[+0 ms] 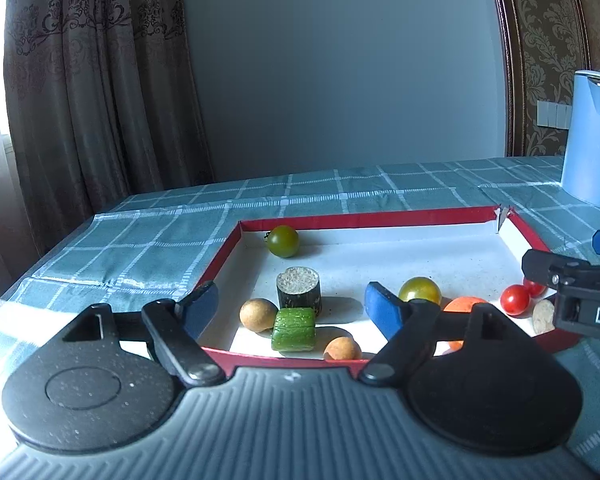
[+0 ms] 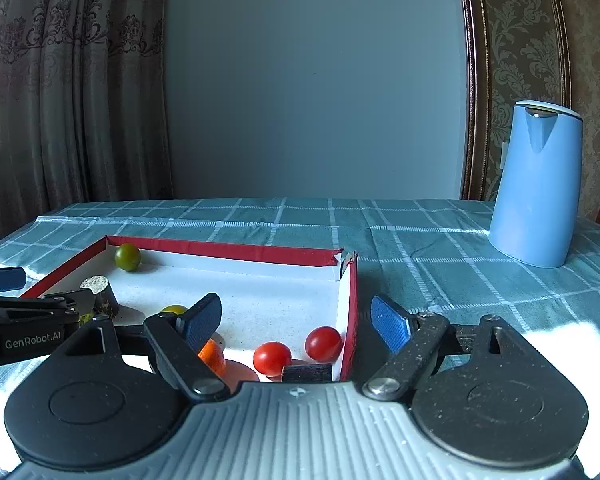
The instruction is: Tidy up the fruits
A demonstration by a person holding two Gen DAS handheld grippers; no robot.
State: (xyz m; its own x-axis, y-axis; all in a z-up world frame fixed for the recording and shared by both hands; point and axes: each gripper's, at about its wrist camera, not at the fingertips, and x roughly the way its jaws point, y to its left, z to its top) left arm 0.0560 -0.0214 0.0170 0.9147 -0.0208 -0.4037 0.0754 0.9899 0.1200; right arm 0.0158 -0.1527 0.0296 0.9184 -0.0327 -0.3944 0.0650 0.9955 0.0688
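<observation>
a shallow red-rimmed tray (image 1: 364, 218) with a white floor holds the fruits: 2 glossy red cherry tomatoes (image 2: 296, 350) near its right wall, a dark green tomato (image 1: 283, 241) in the far left corner. left gripper (image 1: 292, 306) and right gripper (image 2: 296, 320) are both spread, holding nothing.

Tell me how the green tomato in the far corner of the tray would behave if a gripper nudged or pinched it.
The green tomato looks round and glossy, so a nudge would probably roll it along the red-rimmed tray. Its smooth skin may slip between closing fingers. It sits alone near the corner walls, which could likely stop it.
</observation>
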